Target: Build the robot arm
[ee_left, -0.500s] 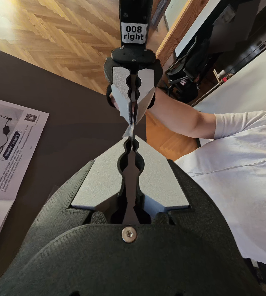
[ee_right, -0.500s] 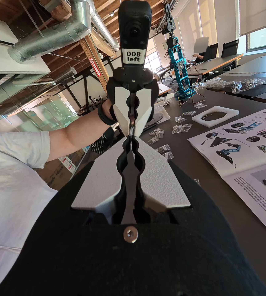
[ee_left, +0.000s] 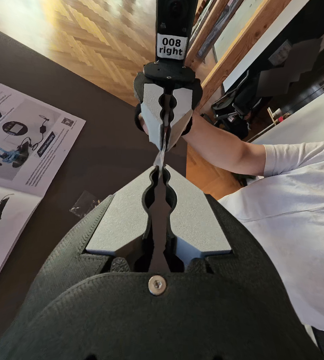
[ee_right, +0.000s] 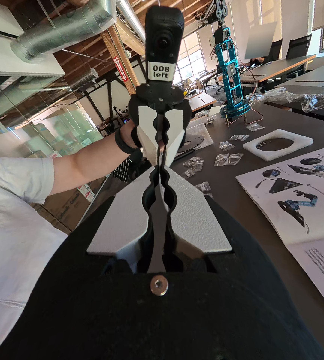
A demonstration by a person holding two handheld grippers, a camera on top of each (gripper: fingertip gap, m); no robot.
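Above the dark table's edge [ee_left: 102,109], my left gripper [ee_left: 160,169] and right gripper [ee_right: 159,168] tip-to-tip, both clamped on one small clear bag [ee_left: 162,155], edge-on between them.

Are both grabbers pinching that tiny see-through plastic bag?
Touching. Left wrist view: the left gripper and right gripper both clamp the small clear plastic bag stretched between their tips.

Left gripper [ee_left: 159,168], right gripper [ee_right: 159,167] tip-to-tip, pinched closed.
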